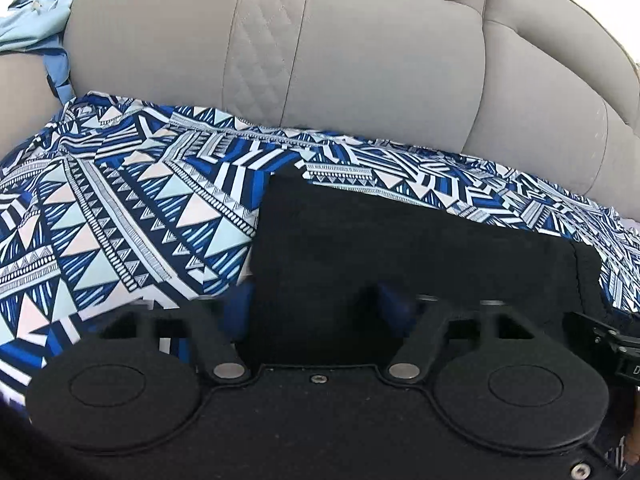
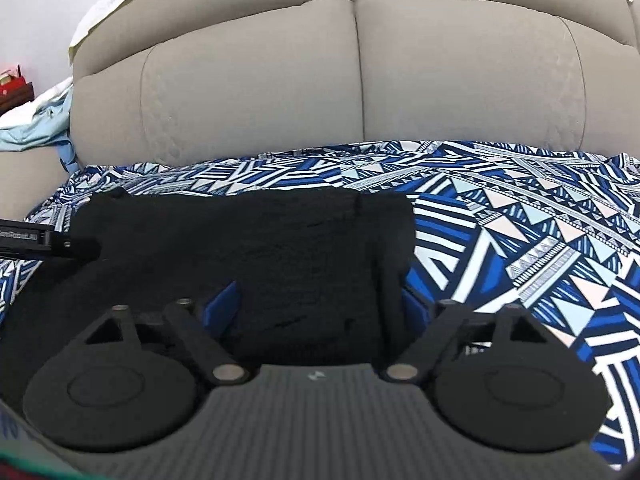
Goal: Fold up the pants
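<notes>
Black pants (image 1: 400, 252) lie folded into a flat rectangle on a blue and white patterned cloth (image 1: 120, 208) over the sofa seat; they also show in the right wrist view (image 2: 248, 248). My left gripper (image 1: 316, 304) sits at the pants' near left edge, its blue fingers (image 1: 394, 304) spread apart with the black fabric lying between them. My right gripper (image 2: 320, 308) sits at the pants' near right edge, its blue fingers (image 2: 224, 304) also spread wide over the fabric. The tips of both grippers are hidden by the black fabric.
The grey sofa backrest (image 1: 360, 52) rises just behind the patterned cloth (image 2: 520, 216). A light blue garment (image 1: 36, 12) lies at the far left on the sofa. The other gripper's black body (image 2: 44, 240) shows at the left of the right wrist view.
</notes>
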Demonstrator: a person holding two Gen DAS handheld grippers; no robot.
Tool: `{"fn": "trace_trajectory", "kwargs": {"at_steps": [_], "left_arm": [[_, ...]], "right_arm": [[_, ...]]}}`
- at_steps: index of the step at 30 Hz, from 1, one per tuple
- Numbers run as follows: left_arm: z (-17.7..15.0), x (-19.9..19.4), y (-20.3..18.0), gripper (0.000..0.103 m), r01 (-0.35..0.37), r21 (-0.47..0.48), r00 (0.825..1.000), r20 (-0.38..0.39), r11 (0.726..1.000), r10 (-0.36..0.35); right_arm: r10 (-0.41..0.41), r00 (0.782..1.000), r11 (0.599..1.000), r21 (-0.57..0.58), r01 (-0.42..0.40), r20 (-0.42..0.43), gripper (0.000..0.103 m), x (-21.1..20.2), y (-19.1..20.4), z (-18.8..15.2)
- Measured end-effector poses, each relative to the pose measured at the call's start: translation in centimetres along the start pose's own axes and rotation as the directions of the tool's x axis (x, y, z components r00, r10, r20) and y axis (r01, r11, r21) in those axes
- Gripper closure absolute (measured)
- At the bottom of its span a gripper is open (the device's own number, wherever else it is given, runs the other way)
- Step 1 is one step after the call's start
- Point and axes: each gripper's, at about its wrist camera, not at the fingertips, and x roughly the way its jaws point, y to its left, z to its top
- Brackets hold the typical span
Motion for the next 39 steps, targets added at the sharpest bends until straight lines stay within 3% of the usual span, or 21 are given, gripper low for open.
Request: {"fn": "trace_trajectory", "kwargs": {"at_steps": [1,3,5,11,15,20,23,27,32,39], "left_arm": [[0.2,0.0,0.1,0.073,0.006,-0.003,1.0,0.0,1.0,-0.006],[0.9,0.1,0.6,0.083,0.041,-0.049,0.999,-0.011,0.998,-0.042],[1.8,0.7,0.8,0.084,0.036,-0.06,0.999,-0.011,0.998,-0.037],[4.8,4.0,0.5,0.084,-0.028,-0.059,1.0,0.006,0.998,0.029],[6.5,6.1,0.1,0.081,-0.078,-0.041,0.997,0.015,0.996,0.079],[6.0,6.7,-0.7,0.072,-0.117,0.027,0.992,0.037,0.993,0.116],[5.4,6.2,-1.2,0.068,-0.142,0.063,0.989,0.046,0.988,0.139],[4.5,4.5,-1.9,0.065,-0.174,0.101,0.984,0.061,0.98,0.168],[2.5,1.0,-2.4,0.057,-0.155,0.126,0.984,0.113,0.98,0.141],[-2.1,-3.7,-4.0,0.044,-0.134,0.165,0.977,0.189,0.977,0.102]], "right_arm": [[0.004,1.0,1.0,0.008,-0.004,0.0,0.031,0.0,0.0,0.1],[0.028,1.0,0.999,0.018,-0.028,-0.009,0.039,0.4,0.1,0.4],[0.066,0.998,0.997,0.045,-0.065,-0.023,0.049,1.0,-0.2,0.9],[0.031,0.999,0.998,0.062,-0.029,-0.027,0.05,3.5,0.7,2.8],[0.003,1.0,1.0,0.023,-0.003,0.006,0.048,5.2,1.2,3.6],[0.007,1.0,0.999,0.033,-0.008,0.005,0.048,5.2,0.9,3.8],[-0.008,1.0,0.999,0.034,0.008,0.003,0.042,5.0,1.0,3.7],[-0.051,0.999,0.997,0.067,0.05,0.01,0.022,3.9,0.7,3.5],[-0.073,0.996,0.993,0.094,0.068,0.057,0.014,1.1,0.3,3.1],[-0.127,0.992,0.985,0.116,0.124,0.02,0.009,-2.5,1.0,0.2]]}}
